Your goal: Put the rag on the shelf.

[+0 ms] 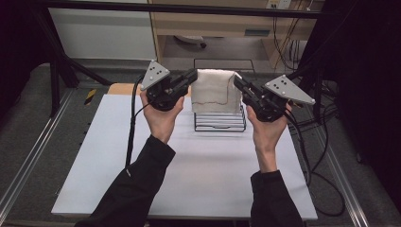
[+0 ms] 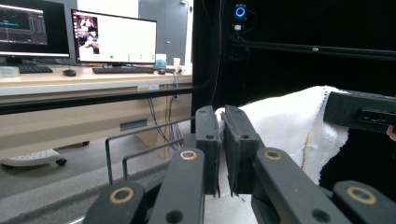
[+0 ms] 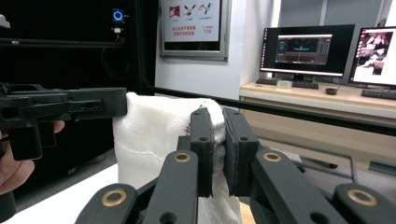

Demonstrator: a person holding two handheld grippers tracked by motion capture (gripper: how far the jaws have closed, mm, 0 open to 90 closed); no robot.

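Two grippers, left gripper [image 1: 191, 75] and right gripper [image 1: 238, 81], pinch the towel's [image 1: 215, 91] top corners between their fingers; it hangs above the wire rack [image 1: 220, 122], not yet draped.

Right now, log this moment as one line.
left gripper: shut on towel | right gripper: shut on towel | towel above wire rack

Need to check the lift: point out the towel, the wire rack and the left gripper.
towel [image 1: 215, 90], high view, front face.
wire rack [image 1: 220, 124], high view, front bars.
left gripper [image 1: 193, 75], high view, between fingertips.
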